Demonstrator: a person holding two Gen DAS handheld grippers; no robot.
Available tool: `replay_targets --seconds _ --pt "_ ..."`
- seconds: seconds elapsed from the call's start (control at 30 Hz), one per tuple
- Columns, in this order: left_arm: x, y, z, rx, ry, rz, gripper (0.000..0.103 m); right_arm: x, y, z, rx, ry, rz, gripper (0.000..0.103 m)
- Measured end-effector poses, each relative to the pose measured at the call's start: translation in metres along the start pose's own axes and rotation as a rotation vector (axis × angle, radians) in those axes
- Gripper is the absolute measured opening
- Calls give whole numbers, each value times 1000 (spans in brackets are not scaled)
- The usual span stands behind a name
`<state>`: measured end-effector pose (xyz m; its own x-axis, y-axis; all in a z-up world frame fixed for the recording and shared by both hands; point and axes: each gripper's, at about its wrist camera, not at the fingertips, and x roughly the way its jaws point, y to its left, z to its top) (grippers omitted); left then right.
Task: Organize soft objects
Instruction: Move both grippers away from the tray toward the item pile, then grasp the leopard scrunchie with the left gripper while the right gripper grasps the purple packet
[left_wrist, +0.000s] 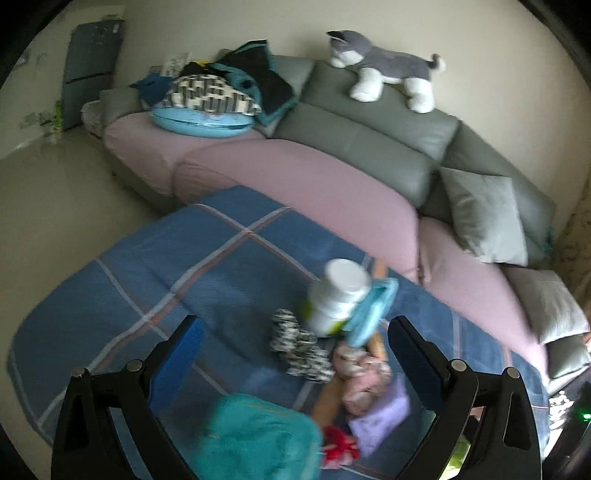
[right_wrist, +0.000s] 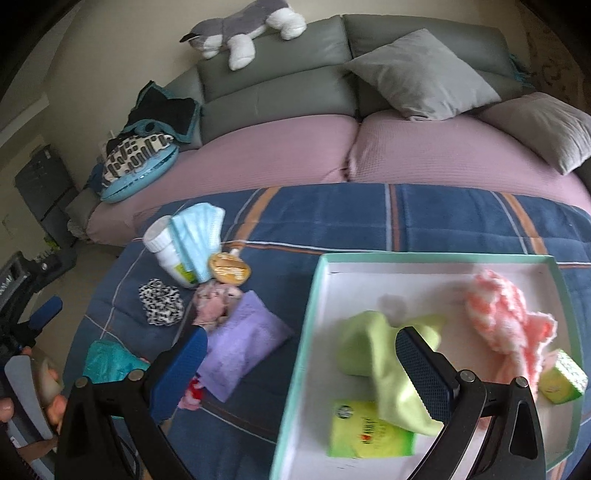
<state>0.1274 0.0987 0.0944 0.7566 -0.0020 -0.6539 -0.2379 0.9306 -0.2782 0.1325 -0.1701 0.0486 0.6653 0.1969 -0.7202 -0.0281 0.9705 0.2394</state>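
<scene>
My left gripper (left_wrist: 295, 350) is open above a blue checked blanket (left_wrist: 147, 273). Below it lie a black-and-white scrunchie (left_wrist: 301, 350), a pink floral scrunchie (left_wrist: 362, 380), a purple cloth (left_wrist: 380, 413), a teal cloth (left_wrist: 258, 435) and a red item (left_wrist: 338, 443). Open and empty, my right gripper (right_wrist: 303, 369) hovers over the left rim of a white tray (right_wrist: 317, 295). The tray holds a light green cloth (right_wrist: 373, 350), a pink knitted piece (right_wrist: 506, 317), a green tissue pack (right_wrist: 369, 432) and a small green box (right_wrist: 563, 376).
A white bottle (right_wrist: 166, 251), blue face masks (right_wrist: 199, 232) and an orange round item (right_wrist: 229, 271) lie on the blanket's far side. Behind is a pink-covered grey sofa (right_wrist: 280, 151) with grey cushions (right_wrist: 421, 77), a plush husky (right_wrist: 240, 33) and piled clothes (right_wrist: 147, 147). A hand (right_wrist: 44, 376) holds the left gripper.
</scene>
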Motion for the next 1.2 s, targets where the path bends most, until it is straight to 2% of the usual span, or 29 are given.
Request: replay_targets --seconds 0.23,0.33,0.53,0.7,1.03,1.2 --pt "17 25 1 -17 57 77 100 15 24 -1 -43 26 25 103" --pt "26 30 -1 -33 84 85 100 22 33 -4 -68 43 30 103" --pt "38 32 -5 -61 117 42 100 34 36 -8 -85 78 25 103" --pt "51 24 -7 -39 165 6 100 45 34 -9 -86 105 17 103" --pt "77 -11 1 113 326 6 100 62 36 -10 -81 148 76 97" --pt "93 -9 12 120 442 -80 100 65 38 -9 -79 157 73 97"
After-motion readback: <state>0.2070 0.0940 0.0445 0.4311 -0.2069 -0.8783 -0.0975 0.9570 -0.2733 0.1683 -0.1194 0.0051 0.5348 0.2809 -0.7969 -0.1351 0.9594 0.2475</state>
